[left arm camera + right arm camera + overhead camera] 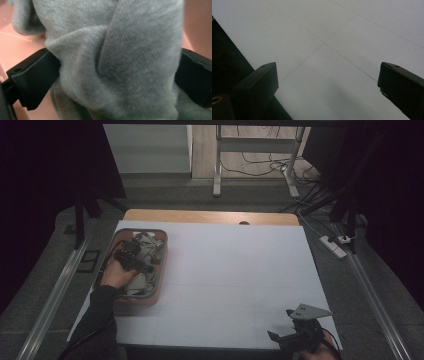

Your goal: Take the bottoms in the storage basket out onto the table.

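White paper covers our desk; at its left, the grey knitted cloth lies bunched in the shallow reddish-brown tray. Our left gripper reaches in from above, its jaws pressed against a thick fold between them. Our right gripper idles well apart near the front edge, jaws wide open, empty.

Black blocky fingers, dark sleeve

A tray sat on the left side of the table with cloth in it, the left gripper was inside the tray, and the right gripper was at the near right corner.
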Motion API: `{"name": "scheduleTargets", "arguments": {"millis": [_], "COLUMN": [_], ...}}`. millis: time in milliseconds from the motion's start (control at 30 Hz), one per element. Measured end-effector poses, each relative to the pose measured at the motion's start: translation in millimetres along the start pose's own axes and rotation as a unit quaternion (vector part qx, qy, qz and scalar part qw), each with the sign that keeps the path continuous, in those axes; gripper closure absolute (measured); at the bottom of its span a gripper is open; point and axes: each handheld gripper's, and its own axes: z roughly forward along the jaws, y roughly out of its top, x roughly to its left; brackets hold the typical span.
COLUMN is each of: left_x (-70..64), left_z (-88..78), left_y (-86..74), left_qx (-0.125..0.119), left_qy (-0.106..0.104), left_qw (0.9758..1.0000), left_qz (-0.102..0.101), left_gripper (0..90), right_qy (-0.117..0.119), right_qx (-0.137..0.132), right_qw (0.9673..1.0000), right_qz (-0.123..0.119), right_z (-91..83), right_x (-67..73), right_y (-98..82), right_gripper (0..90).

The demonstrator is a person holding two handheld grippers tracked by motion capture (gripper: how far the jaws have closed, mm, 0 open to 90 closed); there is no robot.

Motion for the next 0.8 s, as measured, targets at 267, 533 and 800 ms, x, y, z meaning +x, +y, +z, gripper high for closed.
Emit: {"name": "scheduleTargets", "arguments": {"millis": [267,533,800], "left_x": [-6.3,-11.4,-10.7], "left_z": [3.3,-9.4,-12.9], "left_y": [3.2,0.0,0.8], "left_qx": [0.019,0.005,0.010], "left_qy": [0.027,0.028,0.023], "left_qw": [0.9994,0.9996,0.9995], "left_qz": [0.008,0.005,-0.020], "left_gripper": [1.0,47.3,62.8], "right_qy": [0.000,0.000,0.003], "right_qx": [0.001,0.002,0.002], "right_qw": [1.0000,1.0000,1.0000], "right_qz": [-0.003,-0.004,-0.008], "right_z": [0.0,0.2,0.1], "right_x": [0.5,0.8,0.8], "right_y": [0.1,0.1,0.0], "right_gripper": [2.9,2.9,2.9]}}
